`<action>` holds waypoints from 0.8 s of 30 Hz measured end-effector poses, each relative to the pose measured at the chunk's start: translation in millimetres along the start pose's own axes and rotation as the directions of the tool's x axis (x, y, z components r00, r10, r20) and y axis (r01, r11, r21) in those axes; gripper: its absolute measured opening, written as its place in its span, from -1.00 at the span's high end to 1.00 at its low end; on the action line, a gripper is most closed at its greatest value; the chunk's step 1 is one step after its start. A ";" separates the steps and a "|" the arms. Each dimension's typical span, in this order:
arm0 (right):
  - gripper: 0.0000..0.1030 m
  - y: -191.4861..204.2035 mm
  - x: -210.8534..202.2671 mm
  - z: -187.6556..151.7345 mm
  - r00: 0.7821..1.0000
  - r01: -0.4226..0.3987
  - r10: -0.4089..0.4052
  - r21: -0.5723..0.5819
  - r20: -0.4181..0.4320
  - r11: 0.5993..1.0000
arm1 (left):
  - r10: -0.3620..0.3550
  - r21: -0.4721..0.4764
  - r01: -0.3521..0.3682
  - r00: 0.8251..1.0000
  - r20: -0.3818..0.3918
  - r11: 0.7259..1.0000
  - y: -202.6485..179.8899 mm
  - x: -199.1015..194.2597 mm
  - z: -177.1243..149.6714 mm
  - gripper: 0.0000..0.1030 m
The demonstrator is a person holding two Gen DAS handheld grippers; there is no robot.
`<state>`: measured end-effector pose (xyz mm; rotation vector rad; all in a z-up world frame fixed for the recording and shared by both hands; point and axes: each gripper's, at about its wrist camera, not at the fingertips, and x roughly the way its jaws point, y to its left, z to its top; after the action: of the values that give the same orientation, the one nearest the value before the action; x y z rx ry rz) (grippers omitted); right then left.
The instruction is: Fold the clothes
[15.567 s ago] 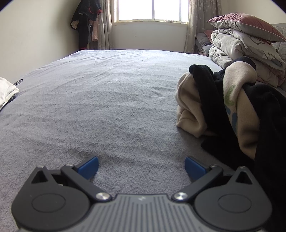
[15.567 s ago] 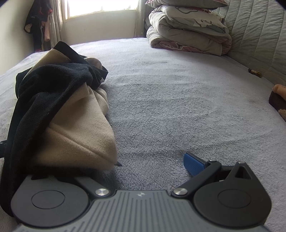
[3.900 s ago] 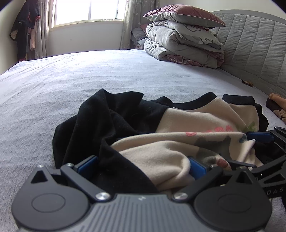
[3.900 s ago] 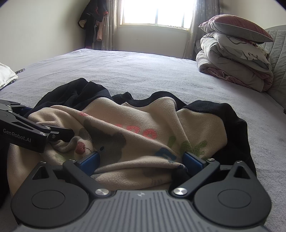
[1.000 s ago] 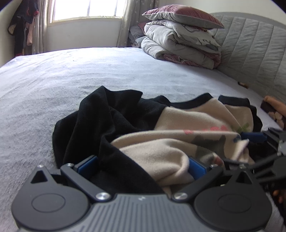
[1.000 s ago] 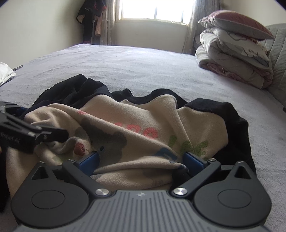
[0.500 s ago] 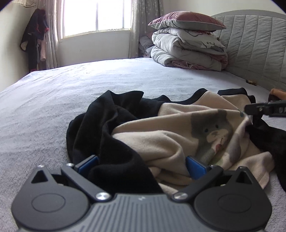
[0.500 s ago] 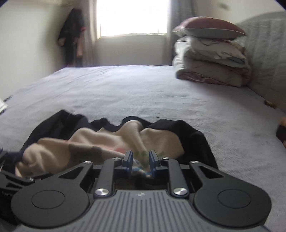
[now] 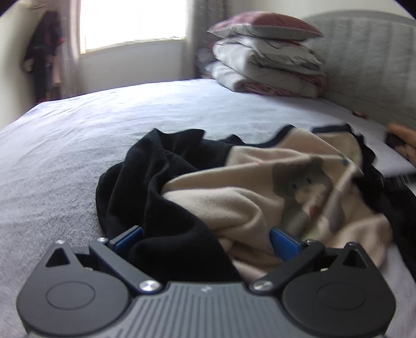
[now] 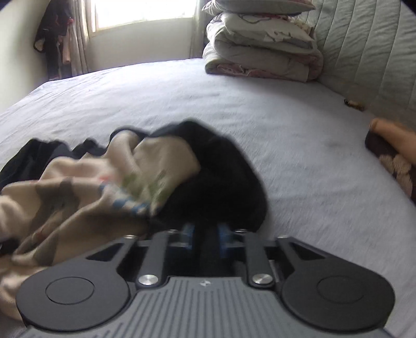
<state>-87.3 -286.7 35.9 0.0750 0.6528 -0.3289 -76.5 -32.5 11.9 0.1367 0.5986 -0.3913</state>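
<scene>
- Now, far off to the left of the left gripper (image 9: 206,238), dark clothes (image 9: 44,59) are seen hanging in the corner beside a bright window (image 9: 132,23).
- Its jaws are spread wide, with the blue pads (image 9: 129,238) parted and nothing pinched; the black-and-beige garment (image 9: 234,187) is heaped between and just ahead of them, resting on the grey bedspread (image 9: 65,145).
- The black part of the garment is draped over the left half of that claw, the beige part with a grey animal print over the right half.
- Further right and well beyond, folded quilts (image 9: 267,67) topped by a pillow are stacked against a padded headboard (image 9: 369,57).
- In the right wrist view, the beige folds are bunched to the left of the right gripper (image 10: 206,240), blurred.
- The right jaws have just been closing, and they are now pressed together on a black fold of the garment, which is caught between the blue pads.
- Well to the right of that claw, a brown patterned cloth (image 10: 392,161) is lying at the bed's edge.
</scene>
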 end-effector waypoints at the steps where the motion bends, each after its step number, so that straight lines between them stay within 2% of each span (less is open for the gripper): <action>1: 0.78 -2.1 -6.4 9.0 0.996 0.064 -0.062 -0.029 0.060 0.998 | 0.001 0.011 -0.001 1.000 -0.004 1.000 0.5 -6.1 -1.4 -1.00; 3: 0.77 -10.8 -23.9 31.4 0.960 0.196 -0.182 -0.046 0.212 0.980 | 0.027 0.025 -0.027 1.000 -0.007 0.999 -2.5 -13.5 -6.8 -1.00; 5: 0.77 -26.1 -36.6 56.5 0.934 0.218 -0.212 0.010 0.286 0.976 | 0.074 0.031 -0.074 0.997 -0.006 0.997 -8.9 -16.7 -14.7 -1.00; 6: 0.76 -31.6 -37.3 66.5 0.939 0.196 -0.195 0.025 0.283 0.980 | 0.097 0.036 -0.097 0.995 -0.005 0.995 -12.3 -18.0 -18.3 -1.00; 9: 0.70 -32.9 -30.0 70.2 0.970 0.131 -0.130 0.008 0.205 0.991 | 0.135 0.084 -0.134 0.991 0.000 0.987 -22.3 -14.3 -20.0 -1.00; 11: 0.41 -30.1 -23.7 54.3 0.988 0.080 -0.084 0.034 0.130 0.996 | 0.133 0.081 -0.133 0.991 0.006 0.988 -21.2 -15.0 -21.4 -1.00; 12: 0.12 -25.6 -25.7 44.0 0.991 0.062 -0.067 0.040 0.113 0.997 | 0.129 0.076 -0.130 0.992 0.007 0.989 -20.0 -15.2 -21.8 -1.00; 13: -0.02 -21.0 -27.7 33.7 0.994 0.045 -0.049 0.046 0.096 0.998 | 0.124 0.069 -0.125 0.992 0.011 0.990 -18.4 -15.6 -22.8 -1.00; 16: -0.18 -1.0 -41.0 10.1 0.996 -0.003 0.000 0.039 0.088 0.999 | 0.119 0.062 -0.120 0.993 0.010 0.991 -16.7 -16.2 -23.0 -1.00; 18: -0.37 8.0 -40.0 4.1 0.992 -0.126 0.125 0.039 0.020 0.991 | 0.122 0.066 -0.122 0.992 0.010 0.990 -17.7 -16.1 -22.8 -1.00; 19: -0.41 10.8 -36.1 0.7 0.981 -0.188 0.190 0.047 -0.029 0.981 | 0.122 0.066 -0.122 0.992 0.010 0.990 -17.7 -15.4 -22.5 -1.00; 21: -0.41 13.4 -18.7 -10.4 0.954 -0.252 0.262 0.080 -0.145 0.964 | 0.121 0.064 -0.121 0.993 0.010 0.991 -17.3 -14.7 -22.1 -1.00; 22: -0.32 15.1 -10.9 -15.7 0.955 -0.243 0.251 0.068 -0.160 0.968 | 0.121 0.065 -0.122 0.993 0.010 0.990 -17.4 -14.6 -22.0 -1.00; 23: -0.20 20.3 -11.8 -18.3 0.965 -0.221 0.220 0.013 -0.140 0.975 | 0.121 0.065 -0.122 0.993 0.010 0.990 -17.5 -14.4 -22.0 -1.00; 24: 0.28 25.0 -13.2 -16.8 0.971 -0.197 0.191 -0.030 -0.147 0.980 | 0.120 0.063 -0.120 0.993 0.009 0.991 -16.9 -13.3 -21.4 -1.00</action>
<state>-98.8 -256.5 29.8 0.1199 0.7892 -0.1205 -104.5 -38.7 1.7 0.2315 0.5705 -0.2942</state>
